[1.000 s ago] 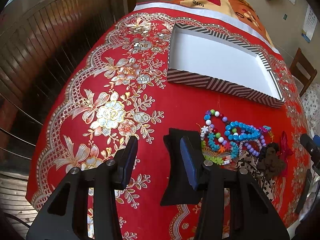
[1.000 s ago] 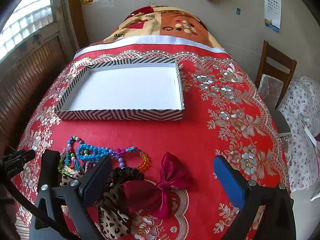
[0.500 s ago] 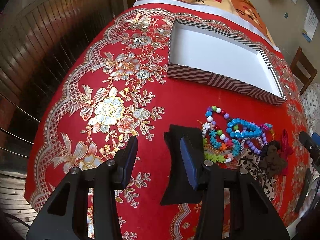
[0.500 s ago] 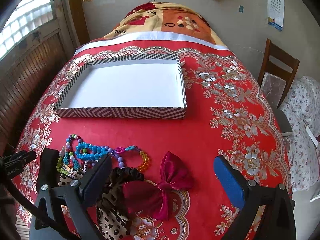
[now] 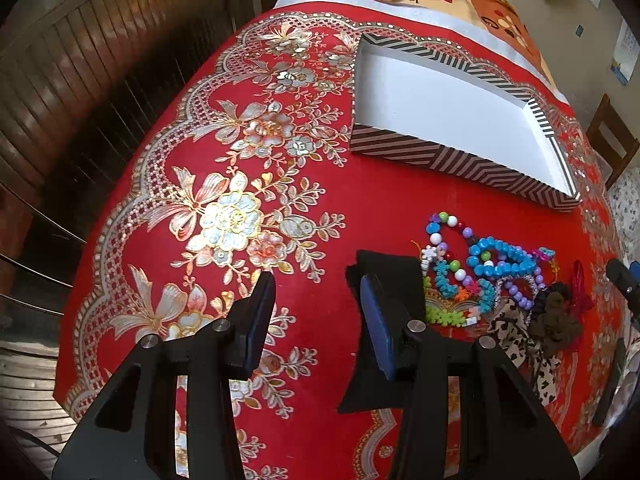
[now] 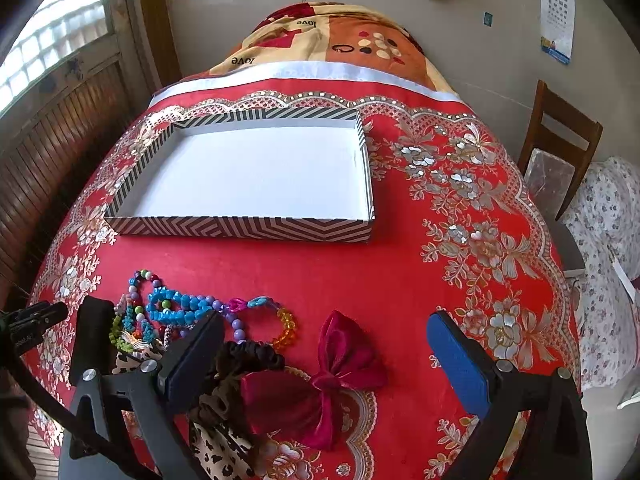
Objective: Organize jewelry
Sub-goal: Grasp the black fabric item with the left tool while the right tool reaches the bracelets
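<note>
- The left gripper (image 5: 318, 300) hovers with its jaws wide apart and nothing between them, above the red worktop cloth with gold flowers (image 5: 224, 216).
- The right gripper (image 6: 320, 344) is also spread wide, holding nothing, over a dark red satin bow (image 6: 320, 384).
- Beside the bow lie a black scrunchie (image 6: 250, 356), a leopard-print fabric band (image 6: 216, 440) and a heap of colourful bead bracelets (image 6: 180, 312).
- Beyond them sits a shallow zigzag-striped box with a white inside (image 6: 244, 228).
</note>
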A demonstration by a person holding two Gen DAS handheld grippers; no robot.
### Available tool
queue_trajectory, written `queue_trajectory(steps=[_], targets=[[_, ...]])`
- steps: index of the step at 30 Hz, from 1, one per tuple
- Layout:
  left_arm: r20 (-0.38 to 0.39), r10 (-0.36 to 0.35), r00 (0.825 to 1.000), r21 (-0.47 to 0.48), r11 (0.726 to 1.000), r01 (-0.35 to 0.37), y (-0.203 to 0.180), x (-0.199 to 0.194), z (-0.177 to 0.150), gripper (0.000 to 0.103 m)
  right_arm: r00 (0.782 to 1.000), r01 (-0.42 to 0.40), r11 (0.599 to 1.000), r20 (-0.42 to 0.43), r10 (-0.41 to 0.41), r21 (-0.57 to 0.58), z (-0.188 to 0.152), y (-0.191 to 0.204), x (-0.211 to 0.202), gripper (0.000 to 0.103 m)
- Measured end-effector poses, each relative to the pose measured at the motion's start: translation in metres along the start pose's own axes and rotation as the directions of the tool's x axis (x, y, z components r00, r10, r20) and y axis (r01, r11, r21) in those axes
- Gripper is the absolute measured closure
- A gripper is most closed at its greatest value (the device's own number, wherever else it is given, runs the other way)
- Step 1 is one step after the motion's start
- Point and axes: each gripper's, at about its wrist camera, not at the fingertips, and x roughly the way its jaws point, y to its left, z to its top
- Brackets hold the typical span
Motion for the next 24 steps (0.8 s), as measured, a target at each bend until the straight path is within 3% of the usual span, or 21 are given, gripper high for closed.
queue_trajectory(steps=[13,17,21,24], targets=[[-0.015,-0.005,1.000,-0.019,1.000,0.005,0.008,0.002,-0.003,0.059,1.000,-0.026,1.000,-0.002,0.026,-0.016,0.003,-0.004,0.000,0.003],[-0.051,-0.076,0.996,-0.034,0.997,0.074,0.015,0.003,-0.004,0.059,0.999,-0.050,0.998,-0.010,0.050,-0.026,0.003,-0.004,0.001,0.003],[-0.097,-0.201,0.975,-0.076,0.978,0.194,0.023,0.007,-0.009,0.059,0.996,-0.094,0.995,-0.007,0.094,-0.034,0.003,-0.007,-0.002,0.003],[-0.118,-0.245,0.962,-0.076,0.969,0.237,0.017,0.010,-0.012,0.059,0.991,-0.131,0.990,0.006,0.132,-0.051,0.003,-0.011,-0.004,0.003]])
